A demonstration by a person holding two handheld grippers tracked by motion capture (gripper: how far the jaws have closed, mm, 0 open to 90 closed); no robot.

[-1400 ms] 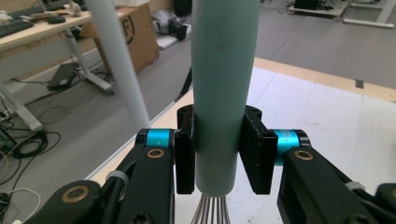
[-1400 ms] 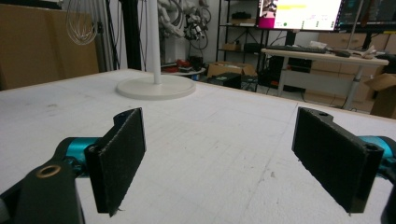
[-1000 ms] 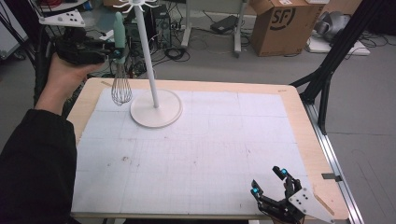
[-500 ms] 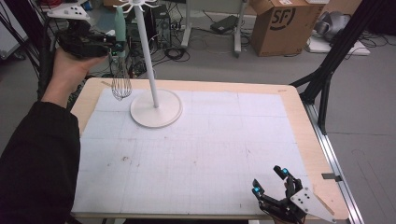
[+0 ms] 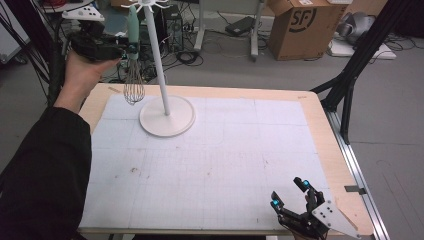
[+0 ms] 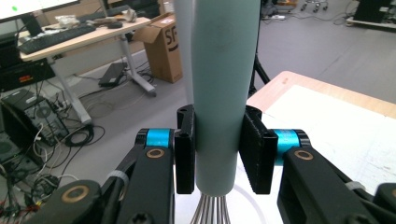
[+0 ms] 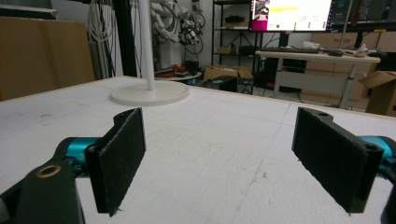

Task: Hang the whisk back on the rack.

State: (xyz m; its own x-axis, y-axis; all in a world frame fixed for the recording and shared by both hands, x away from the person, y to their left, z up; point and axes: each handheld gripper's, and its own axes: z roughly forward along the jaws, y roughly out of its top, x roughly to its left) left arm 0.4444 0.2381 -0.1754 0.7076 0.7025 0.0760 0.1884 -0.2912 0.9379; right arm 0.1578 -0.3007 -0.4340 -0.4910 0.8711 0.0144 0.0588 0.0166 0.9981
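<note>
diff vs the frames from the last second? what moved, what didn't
The left gripper, shut on the whisk by its mint handle, has lifted it a little higher beside the white stand's pole, toward the hooks on top. The grip is unchanged. The right gripper stayed open, resting at the near right of the table. The stand has not moved.

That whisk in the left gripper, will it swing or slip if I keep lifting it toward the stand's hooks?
Probably steady: the left gripper clamps the whisk by its thick, smooth mint handle, both pads flat on it. The wire head hangs below, so it likely stays upright, though the smooth handle could slide. The wires may flex if bumped against the stand.
</note>
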